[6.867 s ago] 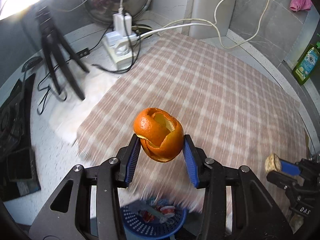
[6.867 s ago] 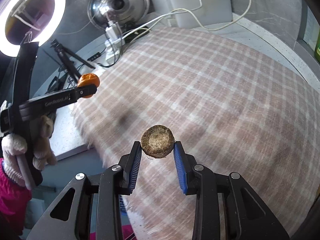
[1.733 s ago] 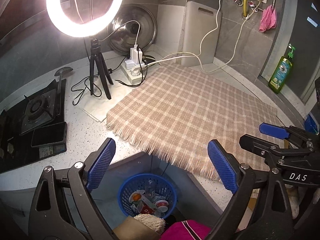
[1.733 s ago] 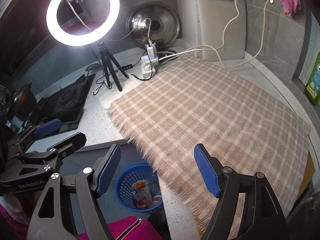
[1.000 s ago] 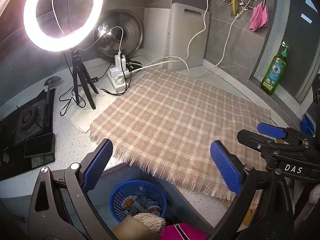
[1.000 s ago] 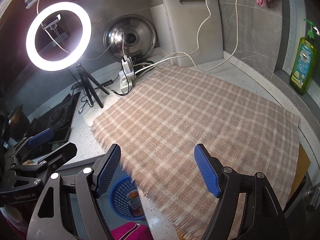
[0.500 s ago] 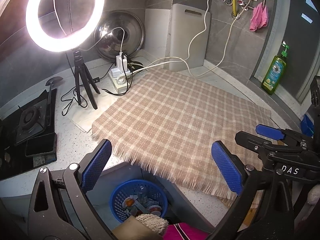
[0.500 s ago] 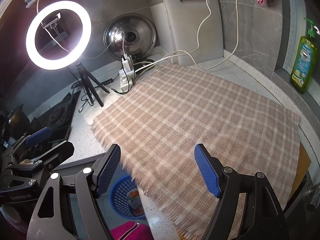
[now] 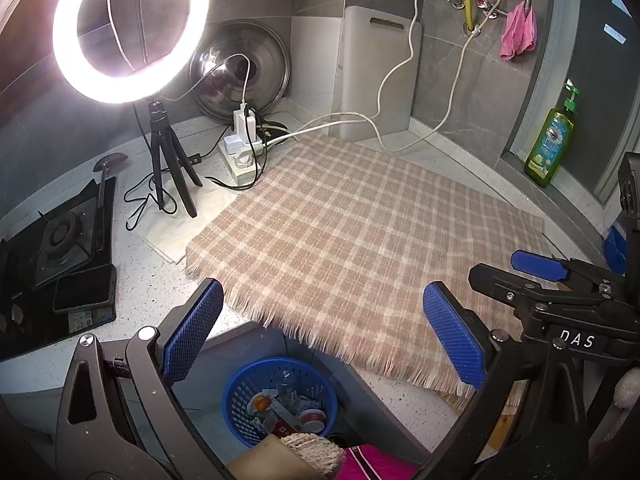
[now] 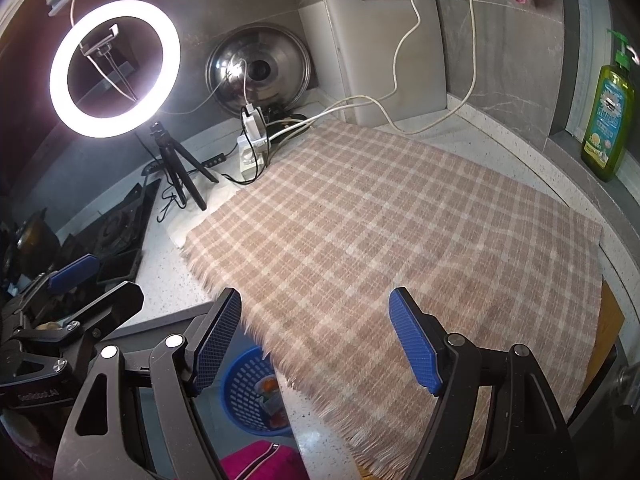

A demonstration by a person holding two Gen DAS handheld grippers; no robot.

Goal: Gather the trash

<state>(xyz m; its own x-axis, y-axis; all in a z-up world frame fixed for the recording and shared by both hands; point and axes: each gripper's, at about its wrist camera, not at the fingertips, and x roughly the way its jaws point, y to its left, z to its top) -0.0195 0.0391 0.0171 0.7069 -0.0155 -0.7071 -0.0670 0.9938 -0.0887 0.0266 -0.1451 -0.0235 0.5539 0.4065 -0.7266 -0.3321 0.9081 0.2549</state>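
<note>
Below the front edge of the surface point(image 9: 132, 292), on the floor, stands a blue basket point(image 9: 240, 390) holding the trash point(image 9: 286, 408): a bit of orange peel, crumpled wrappers and small round lids lie mixed in it. In the right wrist view the same basket point(image 10: 248, 392) shows partly hidden under the fringed edge of the cloth.

The left gripper point(image 9: 320, 336) hangs above the basket with its jaws wide apart and nothing between the blue pads. The right gripper point(image 10: 316, 344) is beside it, over the front edge of the cloth, its jaws also spread wide and empty. Each gripper shows at the side of the other's view.

A checked cloth point(image 9: 360, 232) in beige and cream covers most of the surface, its fringe hanging over the front edge. At the back left corner of the cloth sits a white power strip point(image 9: 240, 156) with chargers plugged in and white cables running up the wall. Left of it a lit ring light point(image 9: 128, 32) stands on a small black tripod. A steel pot lid point(image 9: 240, 76) leans in the back corner, and a grey cutting board point(image 9: 376, 76) leans against the back wall beside it. A green soap bottle point(image 9: 550, 140) stands on the ledge at the right, and a pink rag point(image 9: 518, 32) hangs on the wall above. At the left edge lies a black gas stove point(image 9: 60, 236).
</note>
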